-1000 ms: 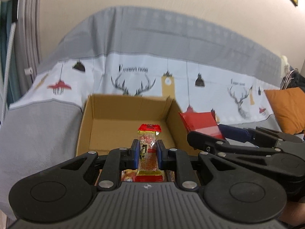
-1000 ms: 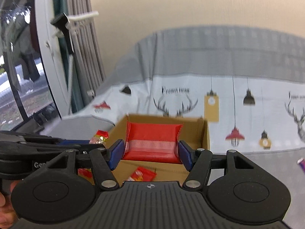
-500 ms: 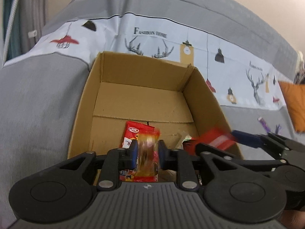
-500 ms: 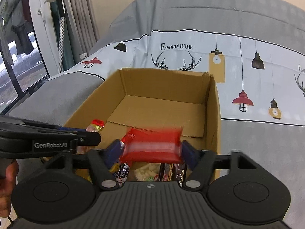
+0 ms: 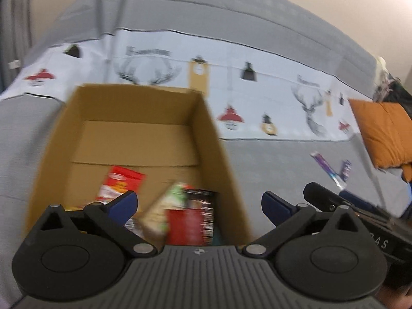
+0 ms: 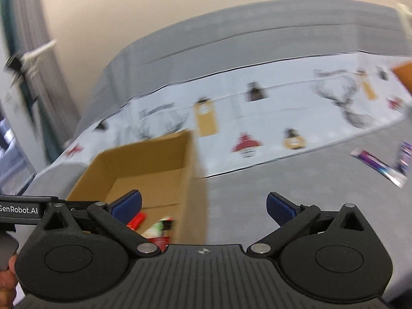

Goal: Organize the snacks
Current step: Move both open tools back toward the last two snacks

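The open cardboard box (image 5: 134, 108) stands on the grey sofa with several snack packets on its floor. Among them are a red packet (image 5: 121, 184), a red pouch (image 5: 184, 228) and a green and beige packet (image 5: 164, 209). My left gripper (image 5: 199, 206) hangs over the box's near end, its jaws opening wide and holding nothing. My right gripper (image 6: 203, 206) is at the right wall of the box (image 6: 144, 159), its jaws also opening with nothing between them. Two purple wrappers (image 6: 373, 166) lie on the seat to the right.
An orange cushion (image 5: 386, 134) leans at the sofa's far right. The printed sofa cover (image 5: 257, 97) rises behind the box. The left gripper's body (image 6: 23, 209) crosses the right wrist view's left edge, with a hand (image 6: 5, 280) below it. Curtains hang at the left.
Both grippers let go of their snacks over the box: the left dropped the small red-topped packet, the right the red pouch. Both sets of jaws spread wide, and the right view swung rightward.
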`<act>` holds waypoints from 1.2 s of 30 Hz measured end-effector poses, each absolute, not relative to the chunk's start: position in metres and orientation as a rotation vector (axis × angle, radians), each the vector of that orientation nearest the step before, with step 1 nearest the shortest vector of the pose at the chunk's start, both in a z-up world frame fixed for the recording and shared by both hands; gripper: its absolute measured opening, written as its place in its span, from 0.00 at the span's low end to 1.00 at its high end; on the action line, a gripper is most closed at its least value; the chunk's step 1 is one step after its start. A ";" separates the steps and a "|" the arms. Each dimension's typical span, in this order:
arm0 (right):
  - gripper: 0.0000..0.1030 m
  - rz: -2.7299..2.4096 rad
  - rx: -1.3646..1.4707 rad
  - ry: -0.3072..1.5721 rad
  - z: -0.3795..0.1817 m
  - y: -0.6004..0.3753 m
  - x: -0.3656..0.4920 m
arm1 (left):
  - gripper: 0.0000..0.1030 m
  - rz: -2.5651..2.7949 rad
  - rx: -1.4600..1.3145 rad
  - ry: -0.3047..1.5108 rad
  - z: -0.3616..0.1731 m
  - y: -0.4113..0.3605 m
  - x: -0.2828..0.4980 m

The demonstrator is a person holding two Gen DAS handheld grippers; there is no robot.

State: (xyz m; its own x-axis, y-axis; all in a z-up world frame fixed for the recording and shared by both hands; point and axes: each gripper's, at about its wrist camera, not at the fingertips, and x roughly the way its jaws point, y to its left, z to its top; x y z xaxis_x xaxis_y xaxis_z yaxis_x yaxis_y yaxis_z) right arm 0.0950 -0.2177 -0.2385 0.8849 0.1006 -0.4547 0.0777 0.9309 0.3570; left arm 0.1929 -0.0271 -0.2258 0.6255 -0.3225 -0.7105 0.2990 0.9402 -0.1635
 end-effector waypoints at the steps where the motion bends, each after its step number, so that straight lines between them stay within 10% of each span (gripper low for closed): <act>1: 0.99 -0.013 0.410 0.479 -0.242 -0.231 0.088 | 1.00 -0.373 -0.026 0.834 -0.228 -0.042 0.191; 36: 0.99 -0.485 0.567 0.430 -0.376 -0.594 0.111 | 1.00 -0.577 0.161 0.954 -0.371 -0.472 0.249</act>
State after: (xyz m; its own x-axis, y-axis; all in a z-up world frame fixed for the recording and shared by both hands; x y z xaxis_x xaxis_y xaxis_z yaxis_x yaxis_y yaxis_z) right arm 0.1108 -0.5942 -0.3761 0.8025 -0.3127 -0.5082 0.5419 0.7385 0.4012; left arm 0.2494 -0.4719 -0.3708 0.4413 -0.3932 -0.8067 0.5313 0.8389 -0.1183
